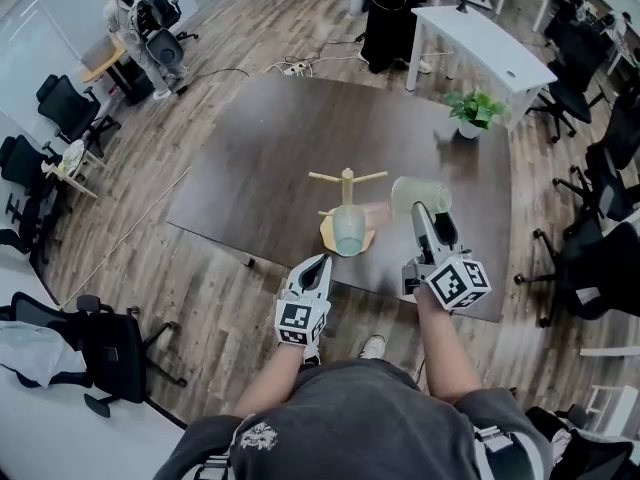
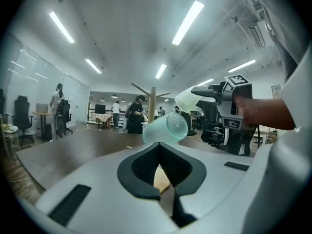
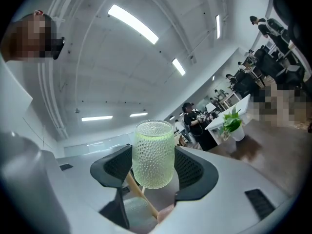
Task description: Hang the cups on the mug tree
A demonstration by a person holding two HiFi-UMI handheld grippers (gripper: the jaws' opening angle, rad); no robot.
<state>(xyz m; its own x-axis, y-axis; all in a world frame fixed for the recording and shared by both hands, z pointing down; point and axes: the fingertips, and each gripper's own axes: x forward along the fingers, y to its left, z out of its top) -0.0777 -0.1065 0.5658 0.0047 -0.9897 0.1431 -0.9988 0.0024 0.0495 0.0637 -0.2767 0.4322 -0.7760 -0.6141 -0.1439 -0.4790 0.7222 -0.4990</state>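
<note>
A wooden mug tree [image 1: 346,182] stands on the dark table [image 1: 250,168] near its front edge. A teal dimpled cup [image 1: 349,231] hangs low on it, lying sideways in the left gripper view [image 2: 165,129]. Beside it is a pale pink cup [image 1: 374,211]. My right gripper [image 1: 431,209] is shut on a green dimpled cup [image 1: 419,195], held just right of the tree. In the right gripper view the cup [image 3: 154,153] stands between the pads, above a wooden peg [image 3: 141,194]. My left gripper [image 1: 321,264] hovers shut and empty in front of the tree's base.
A potted plant [image 1: 474,111] stands at the table's far right corner. Beyond it is a white desk [image 1: 480,38]. Office chairs [image 1: 590,268] line the right side and the left wall. People stand at the far end of the room.
</note>
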